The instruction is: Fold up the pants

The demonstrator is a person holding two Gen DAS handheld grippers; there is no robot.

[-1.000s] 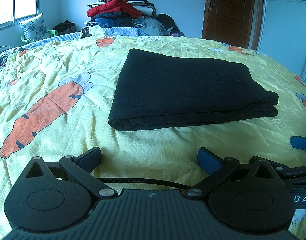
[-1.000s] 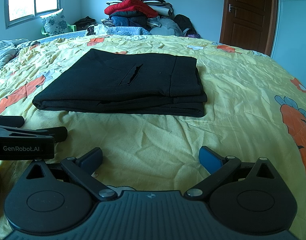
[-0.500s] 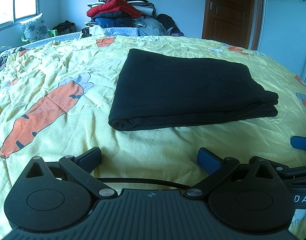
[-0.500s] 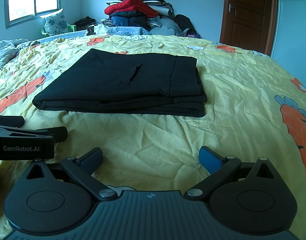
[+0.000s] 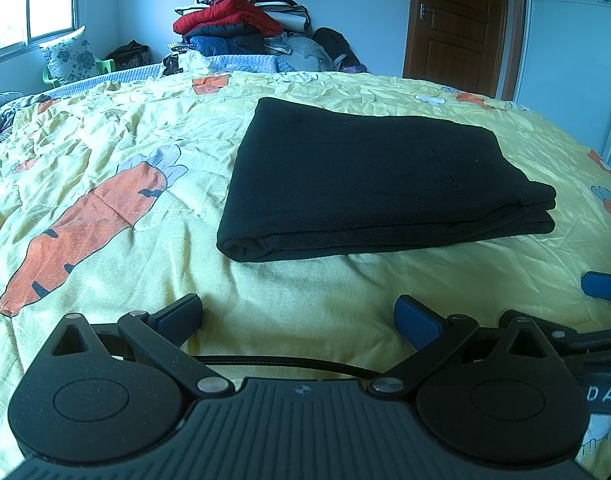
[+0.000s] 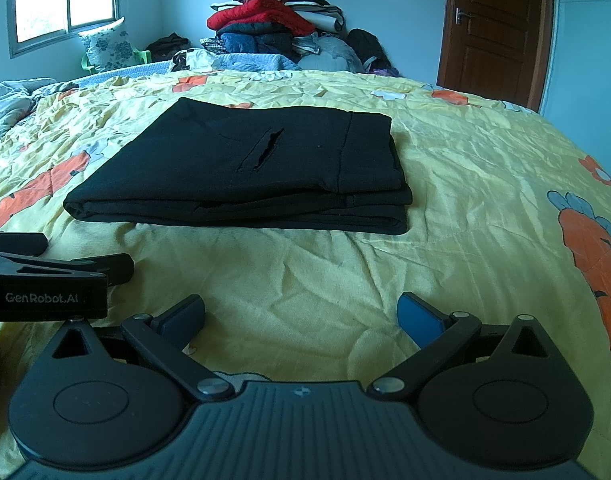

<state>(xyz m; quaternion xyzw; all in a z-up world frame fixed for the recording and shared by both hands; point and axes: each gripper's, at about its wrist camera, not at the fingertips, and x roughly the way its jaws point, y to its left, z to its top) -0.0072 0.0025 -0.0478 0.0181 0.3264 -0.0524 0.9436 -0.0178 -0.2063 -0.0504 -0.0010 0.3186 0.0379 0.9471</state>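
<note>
Left wrist view: no change against the frames of a second ago, pants and tool unmoved. Left gripper (image 5: 299, 314) low at bottom centre, jaws spread wide, nothing between them. Black pants (image 5: 369, 176) at frame centre, folded into a flat rectangular stack, rolled fold edge nearest, several layers showing at the right end. Matte, soft knit look. Yellow bedspread (image 5: 105, 152) beneath, crinkled, carrot print at left. Blue pad of the right gripper at right edge.

Right wrist view: likewise static. Right gripper (image 6: 301, 314) at bottom centre, jaws spread, empty, well short of the pants (image 6: 265, 168). Slit pocket gaping on the top layer; edges reasonably square. Left gripper body at lower left. Heaped clothes pile (image 6: 277, 28) at upper centre.

Judgement: stillness plus tidy stack suggests folding complete.
</note>
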